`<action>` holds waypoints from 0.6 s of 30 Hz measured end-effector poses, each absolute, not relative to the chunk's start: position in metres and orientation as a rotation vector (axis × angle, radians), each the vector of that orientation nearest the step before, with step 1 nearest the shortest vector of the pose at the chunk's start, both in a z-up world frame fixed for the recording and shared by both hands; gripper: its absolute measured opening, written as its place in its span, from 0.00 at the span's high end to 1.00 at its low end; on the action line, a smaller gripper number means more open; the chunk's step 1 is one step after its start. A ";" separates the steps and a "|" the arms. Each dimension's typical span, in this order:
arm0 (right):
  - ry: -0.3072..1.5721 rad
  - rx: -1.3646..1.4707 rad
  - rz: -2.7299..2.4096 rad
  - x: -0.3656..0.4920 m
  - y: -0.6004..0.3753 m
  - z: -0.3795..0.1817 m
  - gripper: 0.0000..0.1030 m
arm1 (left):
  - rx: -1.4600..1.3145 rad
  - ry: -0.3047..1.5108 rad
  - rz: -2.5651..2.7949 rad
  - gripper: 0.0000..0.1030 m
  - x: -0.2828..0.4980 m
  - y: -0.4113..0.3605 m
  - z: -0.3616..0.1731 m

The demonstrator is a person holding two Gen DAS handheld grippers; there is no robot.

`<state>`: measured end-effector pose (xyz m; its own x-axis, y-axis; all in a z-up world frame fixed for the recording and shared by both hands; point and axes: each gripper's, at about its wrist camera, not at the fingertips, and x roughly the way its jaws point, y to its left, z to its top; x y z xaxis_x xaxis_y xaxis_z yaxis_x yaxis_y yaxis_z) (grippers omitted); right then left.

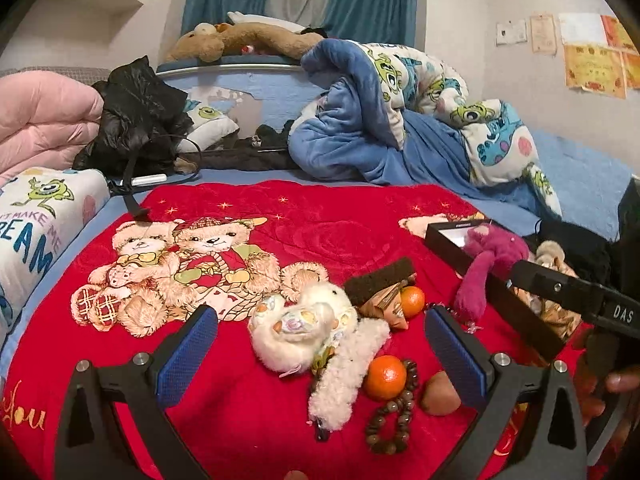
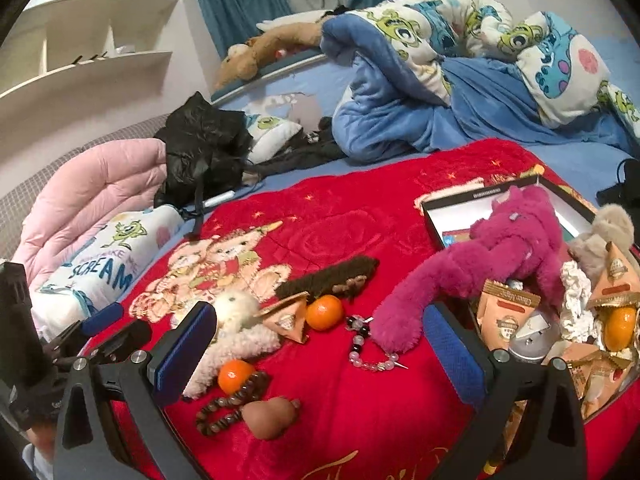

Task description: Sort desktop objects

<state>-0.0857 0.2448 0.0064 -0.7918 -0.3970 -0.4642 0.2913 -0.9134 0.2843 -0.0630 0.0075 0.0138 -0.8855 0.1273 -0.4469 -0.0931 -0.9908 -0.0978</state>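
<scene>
left gripper (image 1: 322, 330) jaws wide | white plush (image 1: 316, 328) between | untouched

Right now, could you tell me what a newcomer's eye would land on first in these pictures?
The bright red blanket with its teddy-bear print fills the middle of the bed. A magenta plush toy sprawls over the edge of an open black box at the right. Between the open jaws of the left gripper lie a white fluffy toy and an orange beside a brown bead bracelet.
</scene>
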 end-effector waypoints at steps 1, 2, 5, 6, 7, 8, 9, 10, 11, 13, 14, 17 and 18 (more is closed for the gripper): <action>-0.278 0.757 -2.659 -0.086 0.245 0.005 0.00 | -0.705 -0.102 2.946 0.00 -0.063 0.008 0.012; -0.271 0.762 -2.664 -0.087 0.246 0.005 0.00 | -0.710 -0.097 2.943 0.00 -0.064 0.008 0.011; -0.258 0.765 -2.680 -0.089 0.247 0.004 0.00 | -0.728 -0.091 2.939 0.00 -0.067 0.007 0.008; -0.256 0.769 -2.680 -0.089 0.247 0.003 0.00 | -0.729 -0.086 2.939 0.00 -0.068 0.007 0.008; -0.256 0.773 -2.682 -0.089 0.247 0.002 0.00 | -0.730 -0.079 2.939 0.00 -0.068 0.007 0.007; -0.256 0.778 -2.684 -0.090 0.247 0.001 0.00 | -0.734 -0.071 2.939 0.00 -0.069 0.008 0.007; -0.252 0.785 -2.685 -0.090 0.247 0.000 0.00 | -0.739 -0.061 2.934 0.00 -0.070 0.009 0.005; -0.247 0.791 -2.685 -0.091 0.247 -0.001 0.00 | -0.743 -0.053 2.929 0.00 -0.071 0.010 0.005; -0.241 0.796 -2.686 -0.091 0.246 -0.002 0.00 | -0.747 -0.041 2.926 0.00 -0.072 0.011 0.003; -0.231 0.807 -2.687 -0.092 0.245 -0.005 0.00 | -0.759 -0.019 2.920 0.00 -0.075 0.014 0.000; -0.227 0.814 -2.683 -0.093 0.244 -0.006 0.00 | -0.769 -0.017 2.914 0.00 -0.076 0.015 -0.002; -0.215 0.835 -2.679 -0.096 0.241 -0.010 0.00 | -0.809 -0.033 2.882 0.00 -0.084 0.016 -0.008; -0.207 0.844 -2.676 -0.097 0.239 -0.012 0.00 | -0.827 -0.030 2.878 0.00 -0.086 0.017 -0.010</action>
<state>-0.0972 0.2392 -0.0122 -0.7713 -0.3495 -0.5319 0.2636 -0.9361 0.2329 -0.0864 0.0170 -0.0105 -0.8377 0.1461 -0.5263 -0.1351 -0.9890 -0.0596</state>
